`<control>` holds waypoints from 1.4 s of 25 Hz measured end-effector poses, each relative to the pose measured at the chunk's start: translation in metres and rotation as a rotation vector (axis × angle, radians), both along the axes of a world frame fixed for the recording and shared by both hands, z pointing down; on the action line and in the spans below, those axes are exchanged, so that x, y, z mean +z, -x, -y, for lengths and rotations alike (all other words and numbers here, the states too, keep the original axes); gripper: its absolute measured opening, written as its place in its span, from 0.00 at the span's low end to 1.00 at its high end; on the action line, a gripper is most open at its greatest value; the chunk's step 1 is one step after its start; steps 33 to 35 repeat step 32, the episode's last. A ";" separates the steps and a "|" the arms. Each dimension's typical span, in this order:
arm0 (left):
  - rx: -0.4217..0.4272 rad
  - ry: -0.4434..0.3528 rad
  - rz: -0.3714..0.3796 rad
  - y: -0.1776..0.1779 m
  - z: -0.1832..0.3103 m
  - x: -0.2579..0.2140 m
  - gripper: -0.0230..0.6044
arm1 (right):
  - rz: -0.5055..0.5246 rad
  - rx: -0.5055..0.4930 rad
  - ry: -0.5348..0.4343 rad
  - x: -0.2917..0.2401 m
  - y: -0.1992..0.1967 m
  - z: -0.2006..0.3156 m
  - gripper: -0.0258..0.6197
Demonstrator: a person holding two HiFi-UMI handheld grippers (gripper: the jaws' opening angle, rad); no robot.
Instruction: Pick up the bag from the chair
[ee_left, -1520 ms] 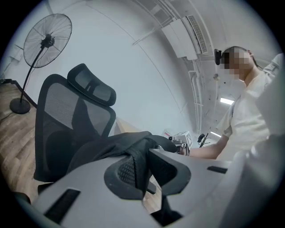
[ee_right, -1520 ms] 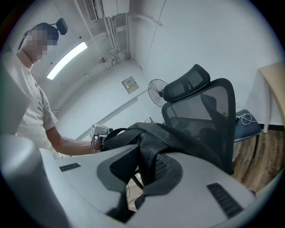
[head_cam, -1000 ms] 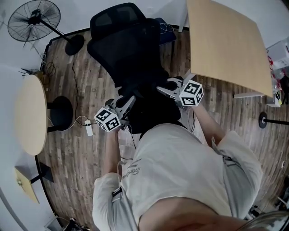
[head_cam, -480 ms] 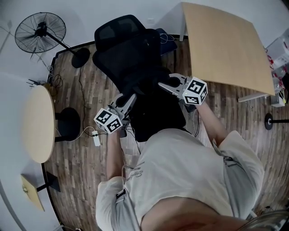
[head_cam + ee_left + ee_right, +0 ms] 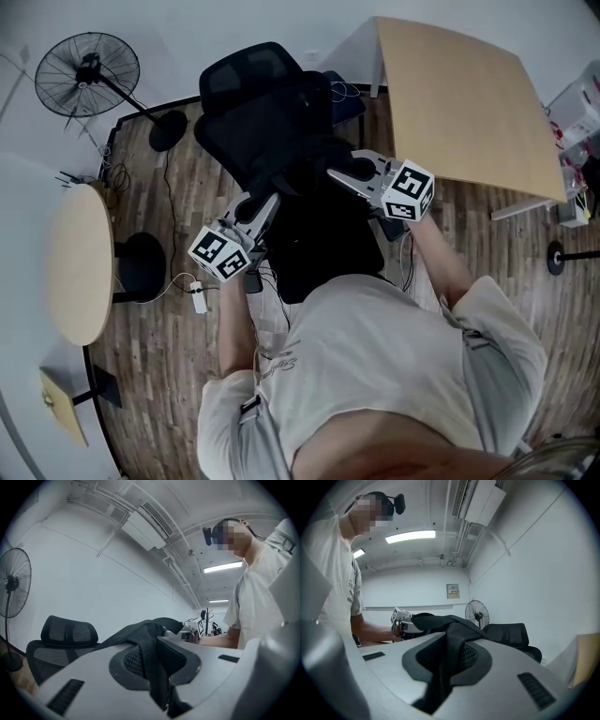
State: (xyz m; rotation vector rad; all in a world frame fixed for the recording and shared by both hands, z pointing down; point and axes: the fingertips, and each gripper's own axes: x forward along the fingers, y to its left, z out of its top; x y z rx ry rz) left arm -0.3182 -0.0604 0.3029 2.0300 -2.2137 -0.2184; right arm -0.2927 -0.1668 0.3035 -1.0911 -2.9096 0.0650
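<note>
Bag [image 5: 323, 239], black, hangs just ahead of your chest, slung between both grippers. Your left gripper [image 5: 269, 201] is clamped on a dark strap [image 5: 151, 656] of it, and your right gripper [image 5: 339, 175] is pinched shut on another band [image 5: 449, 660] of the same fabric. It looks to be over the chair [image 5: 253, 127] seat, though black on black hides whether they touch. Farther off stand the wooden table [image 5: 459, 103] on your right and a floor fan [image 5: 86, 73] far left.

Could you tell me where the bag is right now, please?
Head view, centre: the black bag is clamped between the left gripper and right gripper, on the near side of the office chair.
</note>
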 end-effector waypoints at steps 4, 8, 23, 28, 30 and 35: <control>0.002 0.007 -0.001 -0.003 -0.002 0.003 0.12 | -0.009 0.000 0.010 0.003 -0.003 -0.001 0.08; 0.005 0.013 -0.005 -0.006 -0.001 0.008 0.12 | -0.020 -0.003 0.014 0.007 -0.007 0.000 0.08; -0.009 0.018 -0.036 0.002 -0.008 0.016 0.12 | -0.056 -0.021 0.007 0.016 0.001 -0.008 0.08; -0.013 0.028 -0.036 0.005 -0.010 0.023 0.12 | -0.060 -0.027 -0.002 0.020 0.005 -0.008 0.08; -0.014 0.029 -0.040 0.008 -0.010 0.023 0.12 | -0.061 -0.031 -0.010 0.021 0.009 -0.009 0.08; -0.015 0.030 -0.041 0.011 -0.011 0.023 0.12 | -0.060 -0.036 -0.018 0.022 0.012 -0.010 0.08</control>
